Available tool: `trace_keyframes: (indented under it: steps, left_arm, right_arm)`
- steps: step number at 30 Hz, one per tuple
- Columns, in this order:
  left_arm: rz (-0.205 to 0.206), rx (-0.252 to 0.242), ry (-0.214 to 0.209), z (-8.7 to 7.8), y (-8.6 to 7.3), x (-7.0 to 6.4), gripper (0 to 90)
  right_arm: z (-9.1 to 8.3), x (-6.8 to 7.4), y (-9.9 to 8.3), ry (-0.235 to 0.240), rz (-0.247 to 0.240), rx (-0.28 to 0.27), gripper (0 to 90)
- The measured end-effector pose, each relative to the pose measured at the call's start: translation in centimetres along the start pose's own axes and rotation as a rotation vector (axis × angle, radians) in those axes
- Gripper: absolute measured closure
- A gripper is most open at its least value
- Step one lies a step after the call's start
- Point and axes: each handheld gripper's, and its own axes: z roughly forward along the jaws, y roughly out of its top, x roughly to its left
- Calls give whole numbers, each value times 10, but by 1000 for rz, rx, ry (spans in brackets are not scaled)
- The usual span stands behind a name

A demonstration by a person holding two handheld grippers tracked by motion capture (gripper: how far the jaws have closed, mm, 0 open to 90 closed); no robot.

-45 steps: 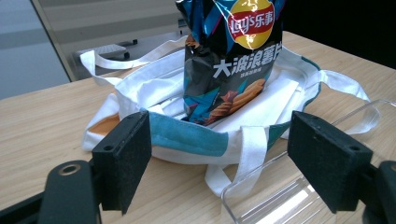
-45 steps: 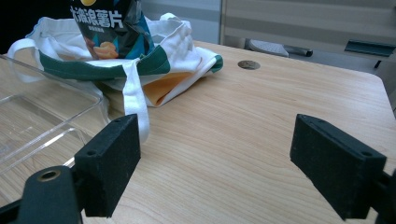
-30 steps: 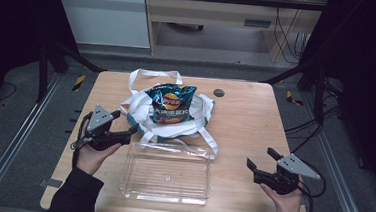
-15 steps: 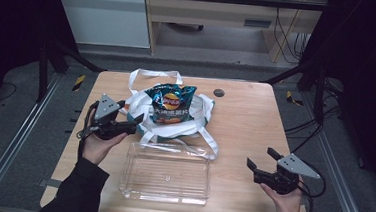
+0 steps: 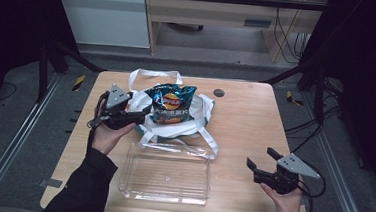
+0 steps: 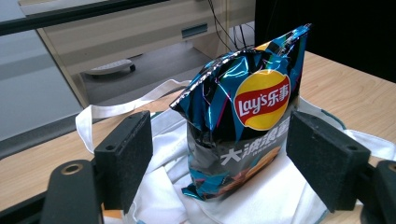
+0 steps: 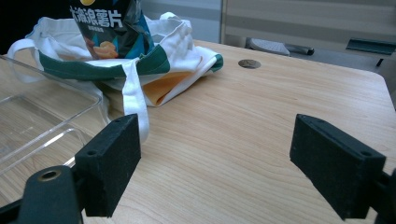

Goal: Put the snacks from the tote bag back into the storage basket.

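Meanwhile, the left hand-held gripper (image 5: 140,116) had moved in from the desk's (image 5: 255,125) nine o'clock side over the last second, closing on the chip bag (image 5: 170,104) until its tips sat just beside the bag's left edge. Its jaws stood wide apart and held nothing; in the left gripper view the chip bag (image 6: 243,126) stood between the two pads (image 6: 125,158), not yet touched. The bag itself sat upright on the white tote bag (image 5: 195,121), near the desk's middle toward twelve o'clock. That approach suggested a grasp of the bag was the step in hand, probably to lift it clear of the tote. The clear plastic tray (image 5: 166,174) lay at six o'clock, nothing in it. The right hand-held gripper (image 5: 262,166) had not shifted; it rested at four o'clock, jaws also wide open and holding nothing, well apart from the bag.
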Motion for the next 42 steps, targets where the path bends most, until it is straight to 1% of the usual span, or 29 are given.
trace_keyframes:
  steps: [1,3,5,10,12,14,18,20,21,30,34,36,37,38,40,42]
  left_arm:
    - [5,2,3,2,2,1,224]
    - [-1,-1,4,5,4,1,225]
    - [3,1,5,6,4,2,225]
    - [-21,1,10,15,7,4,225]
    - [-23,4,13,17,8,5,225]
    - [-21,10,21,22,8,6,225]
    - [-17,16,22,28,9,6,225]
    - [-15,27,23,33,9,6,225]
    - [-6,36,27,36,10,6,225]
    - [-17,48,36,49,13,9,227]
    - [-15,51,32,53,13,11,229]
    - [-22,55,32,56,12,12,232]
    - [-34,57,27,59,11,13,236]
    - [-34,57,27,59,11,13,239]
    - [-42,68,12,64,9,14,256]
    - [-38,73,7,68,8,14,263]
  right_arm:
    - [0,0,0,-1,1,1,165]
    - [0,0,0,0,0,-1,165]
    - [0,0,0,0,3,-1,165]
    - [0,-1,0,-1,3,1,165]
    - [0,-1,0,0,4,1,165]
    - [0,-1,0,1,5,2,166]
    - [0,-1,0,1,6,2,166]
    - [0,0,0,3,9,2,166]
    - [0,-1,0,2,7,2,166]
    - [0,-1,0,4,10,1,166]
    - [0,-1,0,4,11,0,166]
    - [0,-1,0,4,12,1,166]
    - [0,-1,0,5,14,1,166]
    - [0,-1,0,5,14,1,166]
    - [0,-1,0,6,13,0,166]
    - [0,-1,0,6,15,-1,166]
